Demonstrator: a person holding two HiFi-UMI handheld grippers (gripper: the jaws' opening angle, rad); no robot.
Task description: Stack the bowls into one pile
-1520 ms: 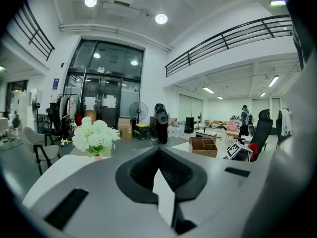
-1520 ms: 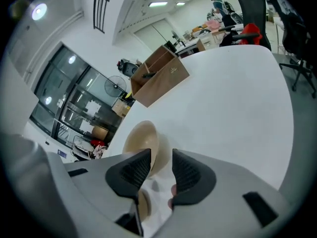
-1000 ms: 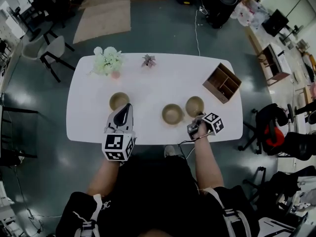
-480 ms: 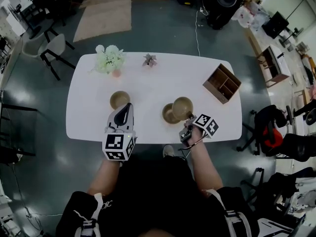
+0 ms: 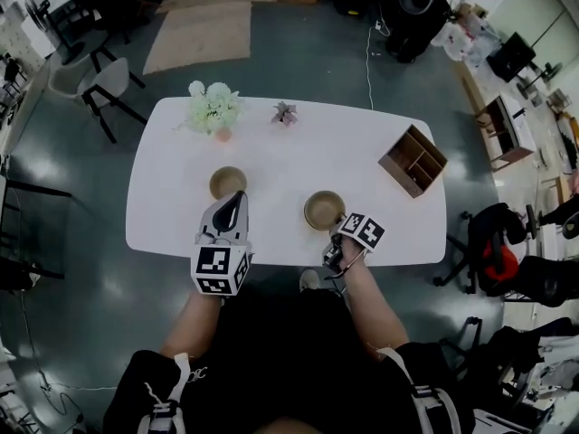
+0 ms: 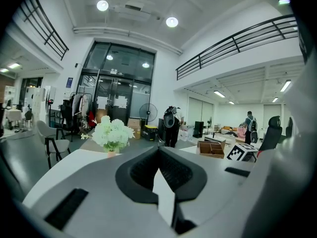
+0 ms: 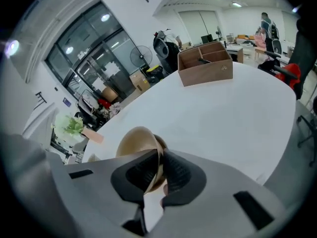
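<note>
White round-cornered table on grey floor. Table's far edge: white flower bunch in pink pot twd L, small purplish plant nr ctr. Table's R end: open wooden box w/ compartments. Table's L-ctr: brown round bowl, alone. Nr table's near edge, R of ctr: second brown bowl, right gripper tips at its near rim. Left gripper over table's near edge, tip overlapping first bowl's rim; contact unclear.
</note>
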